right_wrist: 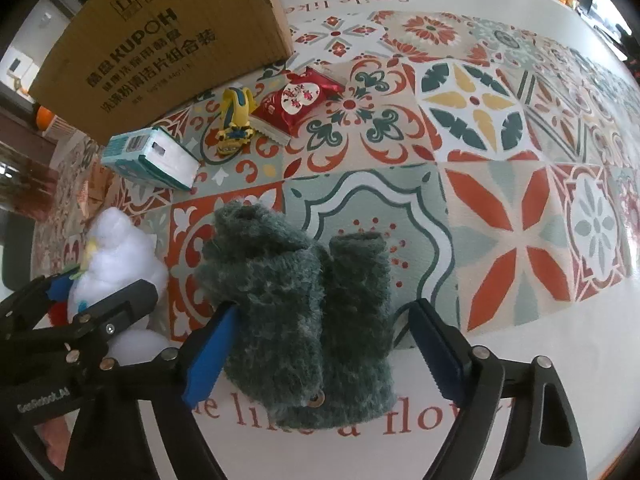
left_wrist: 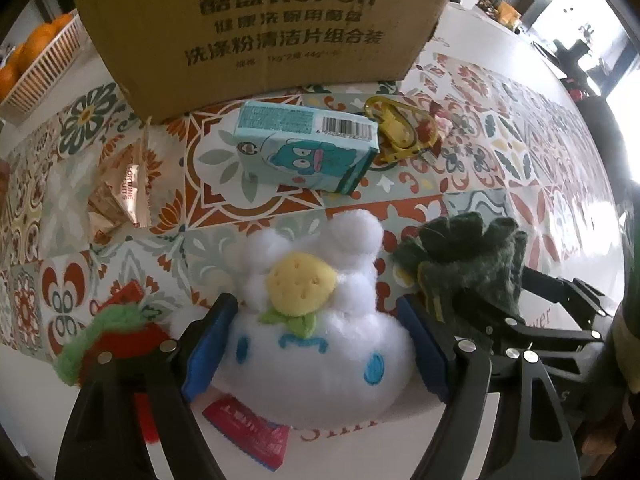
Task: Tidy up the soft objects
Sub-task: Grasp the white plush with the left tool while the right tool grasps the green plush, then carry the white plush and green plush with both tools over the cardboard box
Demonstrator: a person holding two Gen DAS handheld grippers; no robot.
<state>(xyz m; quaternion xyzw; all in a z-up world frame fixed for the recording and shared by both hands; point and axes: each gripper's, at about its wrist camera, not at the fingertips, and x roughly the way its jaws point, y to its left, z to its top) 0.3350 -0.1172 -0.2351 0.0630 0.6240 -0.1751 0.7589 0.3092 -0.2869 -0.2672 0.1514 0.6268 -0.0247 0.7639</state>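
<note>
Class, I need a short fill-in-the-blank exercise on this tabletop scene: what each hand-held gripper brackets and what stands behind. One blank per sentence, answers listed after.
1. The left hand-held gripper brackets a plush toy whose colour is ____.
2. The right hand-held gripper brackets a dark ____ knitted glove.
3. Behind the tissue pack stands a large ____ box.

Answers: white; green; cardboard
</note>
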